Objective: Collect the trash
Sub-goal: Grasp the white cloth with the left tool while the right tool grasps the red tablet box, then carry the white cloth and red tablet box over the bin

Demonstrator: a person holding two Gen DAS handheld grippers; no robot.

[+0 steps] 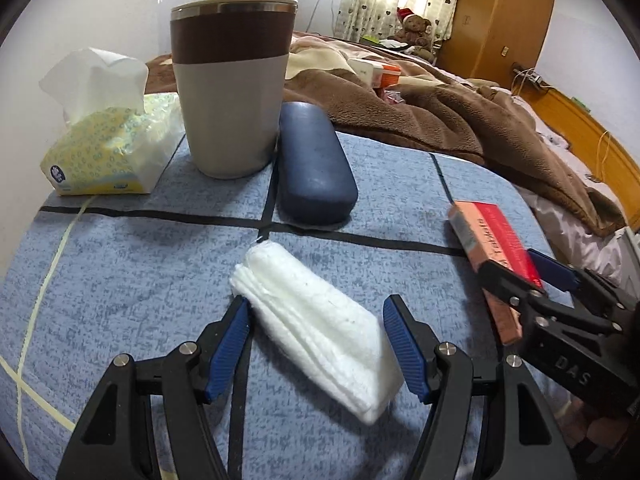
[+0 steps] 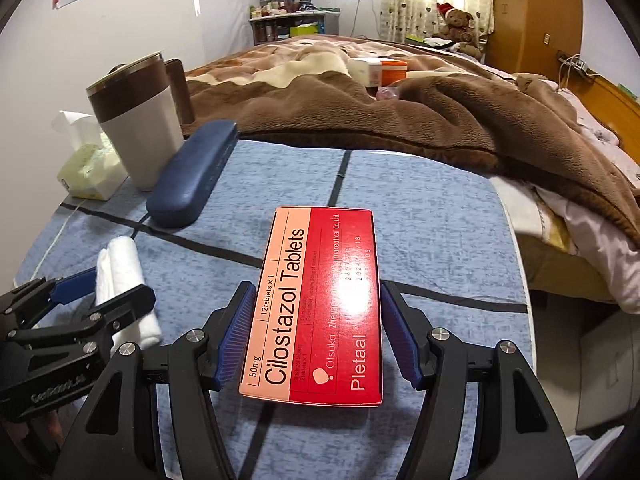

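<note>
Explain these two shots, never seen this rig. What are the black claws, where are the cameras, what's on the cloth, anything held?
No robot here: a person carries a hand-held gripper in each hand, with a fisheye camera on each looking forward along its blue-padded fingers.

The left wrist view shows the left hand-held gripper straddling a folded white tissue wad; there are gaps at both pads, so nothing is gripped.

The right wrist view shows the right hand-held gripper around a red tablet box. Its pads sit close to the box sides, but firm contact isn't clear.

Also on the blue cloth: a tumbler, a dark blue glasses case and a tissue pack.
</note>
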